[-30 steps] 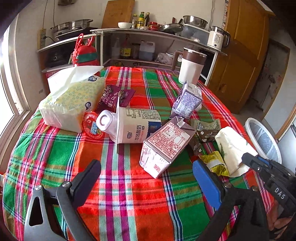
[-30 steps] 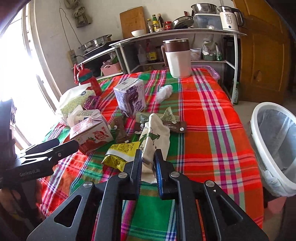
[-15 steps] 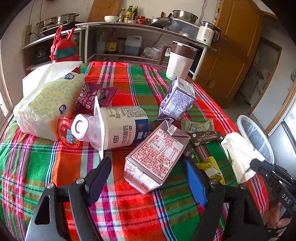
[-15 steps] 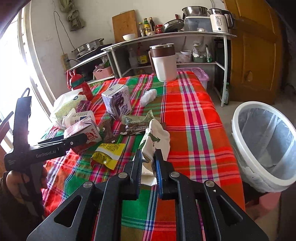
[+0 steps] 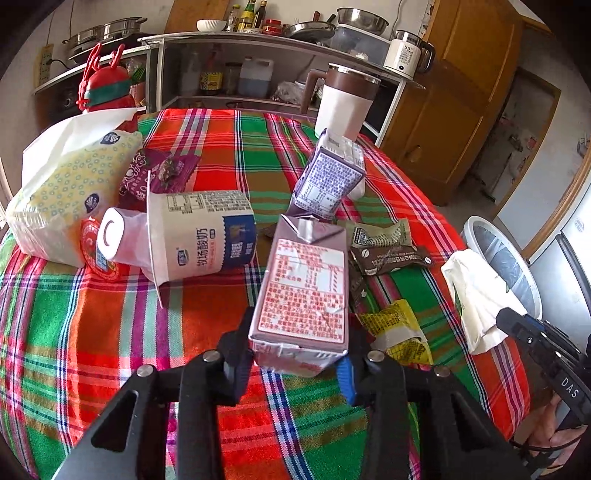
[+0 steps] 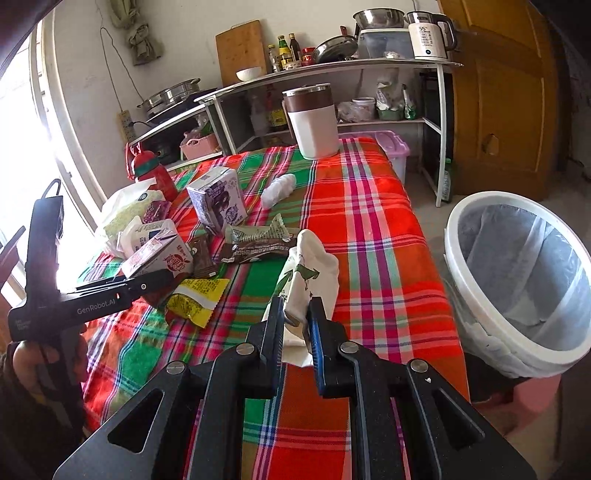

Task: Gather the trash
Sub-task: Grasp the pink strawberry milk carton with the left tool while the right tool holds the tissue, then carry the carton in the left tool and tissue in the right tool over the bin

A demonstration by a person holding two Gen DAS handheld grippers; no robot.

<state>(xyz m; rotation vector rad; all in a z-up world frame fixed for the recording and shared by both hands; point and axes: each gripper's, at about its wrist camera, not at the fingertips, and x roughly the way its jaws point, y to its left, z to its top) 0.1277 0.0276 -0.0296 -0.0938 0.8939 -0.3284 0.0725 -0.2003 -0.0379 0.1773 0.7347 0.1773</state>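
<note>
Jaws, left gripper: closing on pink milk carton lying on tabletop — light, crushable; best gripped across base. Jaws, right gripper: clamped on soft white wrapper — near bin.

"GenRobot.AI" runs along the left claw, "DAS" marks the right claw, and the kettle reads "55".

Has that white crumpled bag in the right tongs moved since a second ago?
Yes. The white bag, pinched in the right tongs, has shifted toward the white bin, away from the yellow wrapper.
</note>
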